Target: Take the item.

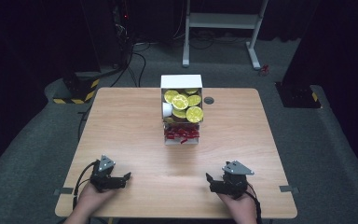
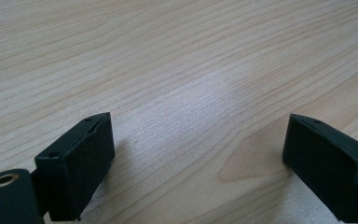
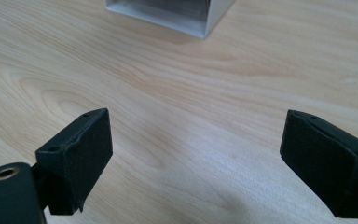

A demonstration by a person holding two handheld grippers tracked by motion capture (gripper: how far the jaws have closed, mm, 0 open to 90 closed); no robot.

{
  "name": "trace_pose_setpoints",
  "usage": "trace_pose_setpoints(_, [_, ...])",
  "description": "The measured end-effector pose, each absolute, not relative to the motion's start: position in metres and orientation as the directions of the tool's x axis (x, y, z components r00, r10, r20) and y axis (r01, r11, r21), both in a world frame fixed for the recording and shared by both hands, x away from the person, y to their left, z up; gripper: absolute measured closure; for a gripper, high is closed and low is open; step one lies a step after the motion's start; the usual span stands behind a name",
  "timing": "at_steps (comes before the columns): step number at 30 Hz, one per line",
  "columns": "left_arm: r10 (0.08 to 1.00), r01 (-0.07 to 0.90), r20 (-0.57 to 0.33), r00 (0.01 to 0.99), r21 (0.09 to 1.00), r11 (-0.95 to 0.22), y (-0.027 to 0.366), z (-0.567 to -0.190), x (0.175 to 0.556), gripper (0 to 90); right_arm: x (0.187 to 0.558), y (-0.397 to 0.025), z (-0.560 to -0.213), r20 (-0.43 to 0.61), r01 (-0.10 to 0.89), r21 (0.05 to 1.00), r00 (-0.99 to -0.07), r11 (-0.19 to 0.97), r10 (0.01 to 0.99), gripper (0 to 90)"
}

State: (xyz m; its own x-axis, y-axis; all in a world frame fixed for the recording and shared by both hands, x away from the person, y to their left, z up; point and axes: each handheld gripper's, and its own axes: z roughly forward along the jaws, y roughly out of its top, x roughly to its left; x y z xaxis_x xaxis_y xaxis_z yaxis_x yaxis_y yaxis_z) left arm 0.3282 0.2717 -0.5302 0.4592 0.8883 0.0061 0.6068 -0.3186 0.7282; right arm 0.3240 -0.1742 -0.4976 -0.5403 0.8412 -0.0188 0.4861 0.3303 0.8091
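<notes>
Two grippers rest on the near edge of the wooden table (image 1: 121,126) in the high view, the left gripper (image 1: 127,179) at the near left and the right gripper (image 1: 209,183) at the near right, each in a hand and each angled inward toward the table's middle. Well beyond them, at the far middle, stands a white box (image 1: 182,110), its long axis running from the near side to the far side; yellow round pieces (image 1: 184,105) fill its far part and red pieces (image 1: 182,134) its near end. From the left gripper view, the jaws stand wide apart over bare wood with nothing between them. From the right gripper view, the jaws likewise stand wide and empty, and a corner of the white box (image 3: 205,18) lies ahead, well apart.
</notes>
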Motion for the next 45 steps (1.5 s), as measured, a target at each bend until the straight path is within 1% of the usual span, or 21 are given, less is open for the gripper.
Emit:
trace_pose_setpoints(3, [0.885, 0.604, 0.007, 0.465, 0.728, -0.323, 0.272, -0.53, 0.328, 9.2, 0.321, -0.172, -0.49, -0.035, 0.449, 0.829, -0.554, 0.334, 0.832, 9.2])
trace_pose_setpoints(6, [0.884, 0.605, 0.007, 0.467, 0.727, -0.325, 0.272, -0.53, 0.329, 9.1, 0.321, -0.173, -0.486, -0.022, 0.446, 0.837, -0.55, 0.316, 0.835, 9.2])
trace_pose_setpoints(10, [0.886, 0.608, 0.005, 0.464, 0.726, -0.322, 0.271, -0.53, 0.329, 8.6, 0.32, -0.174, -0.482, -0.038, 0.425, 0.849, -0.545, 0.315, 0.838, 9.3])
trace_pose_setpoints(19, [0.889, 0.614, 0.007, 0.458, 0.721, -0.322, 0.27, -0.53, 0.33, 7.5, 0.322, -0.172, -0.476, -0.029, 0.415, 0.859, -0.547, 0.3, 0.837, 9.3])
trace_pose_setpoints(23, [0.891, 0.624, 0.006, 0.454, 0.712, -0.323, 0.27, -0.53, 0.333, 3.9, 0.324, -0.171, -0.472, -0.012, 0.413, 0.864, -0.554, 0.288, 0.832, 9.1])
trace_pose_setpoints(30, [0.893, 0.623, 0.006, 0.451, 0.714, -0.319, 0.271, -0.53, 0.332, 3.9, 0.328, -0.167, -0.47, -0.008, 0.419, 0.86, -0.56, 0.291, 0.829, 9.1])
trace_pose_setpoints(34, [0.89, 0.623, 0.008, 0.455, 0.712, -0.325, 0.271, -0.53, 0.332, 3.9, 0.331, -0.165, -0.463, -0.008, 0.409, 0.866, -0.564, 0.288, 0.825, 9.2])
trace_pose_setpoints(42, [0.891, 0.624, -0.001, 0.454, 0.715, -0.316, 0.271, -0.531, 0.331, 3.9, 0.339, -0.162, -0.452, 0.019, 0.42, 0.867, -0.563, 0.267, 0.826, 9.2])
trace_pose_setpoints(45, [0.891, 0.622, 0.0, 0.454, 0.715, -0.318, 0.271, -0.531, 0.331, 3.9, 0.34, -0.16, -0.445, 0.005, 0.396, 0.877, -0.576, 0.273, 0.818, 9.2])
